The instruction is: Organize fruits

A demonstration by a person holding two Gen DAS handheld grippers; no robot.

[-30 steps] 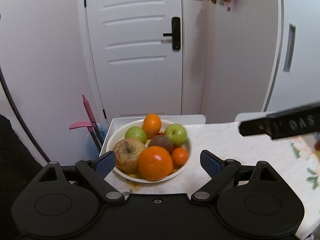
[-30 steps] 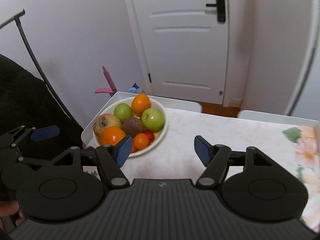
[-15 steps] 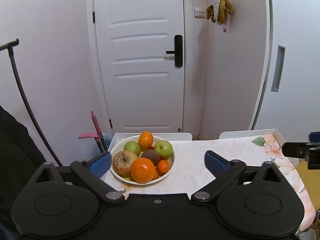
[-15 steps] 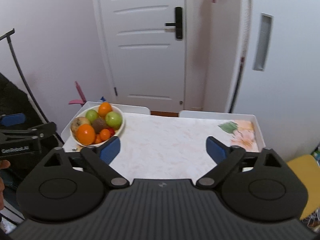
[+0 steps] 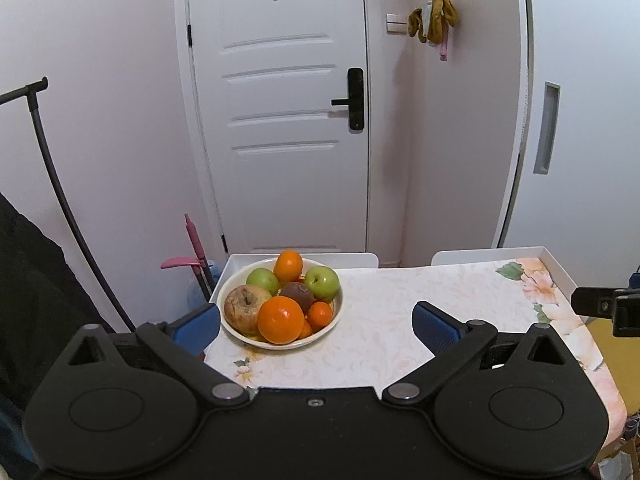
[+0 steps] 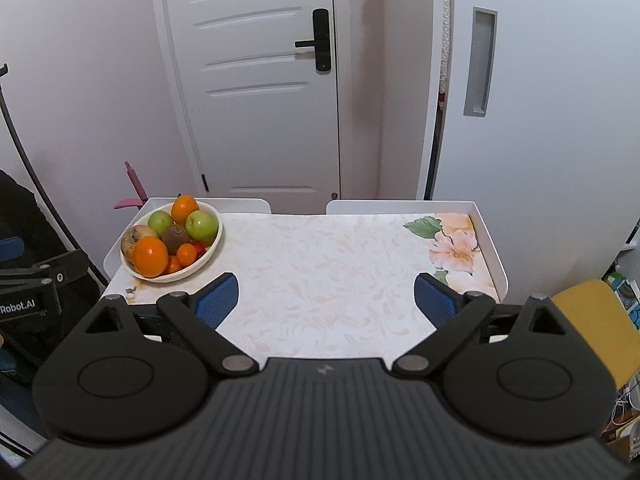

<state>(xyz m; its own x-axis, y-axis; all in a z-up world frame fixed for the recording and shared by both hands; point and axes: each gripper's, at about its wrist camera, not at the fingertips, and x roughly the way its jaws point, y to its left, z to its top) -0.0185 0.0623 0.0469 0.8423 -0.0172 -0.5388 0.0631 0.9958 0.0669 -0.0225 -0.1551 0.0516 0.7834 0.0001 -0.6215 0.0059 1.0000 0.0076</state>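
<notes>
A white bowl (image 5: 240,332) (image 6: 212,246) stands at the left end of the small table, piled with fruit: two green apples, a large orange (image 5: 280,319) (image 6: 150,256), a second orange at the back, a brown kiwi (image 5: 298,295), a wrinkled brownish apple (image 5: 245,307) and small tangerines. My left gripper (image 5: 316,322) hangs open above the table's near edge, the bowl just beyond its left pad. Further right, my right gripper (image 6: 326,300) is open over the bare tabletop. Nothing is between either pair of fingers.
The table (image 6: 340,256) has a raised white rim and a flowered cloth. A white door (image 5: 280,120) and wall stand behind it. A pink-handled tool (image 5: 192,248) leans at the left, a yellow seat (image 6: 592,320) sits at the right, and dark clothing (image 5: 32,288) hangs on the left.
Both grippers pulled back and up from the bowl, so it looks smaller and farther. Their jaws spread wider. The right view swung rightwards, taking in the whole tabletop.
</notes>
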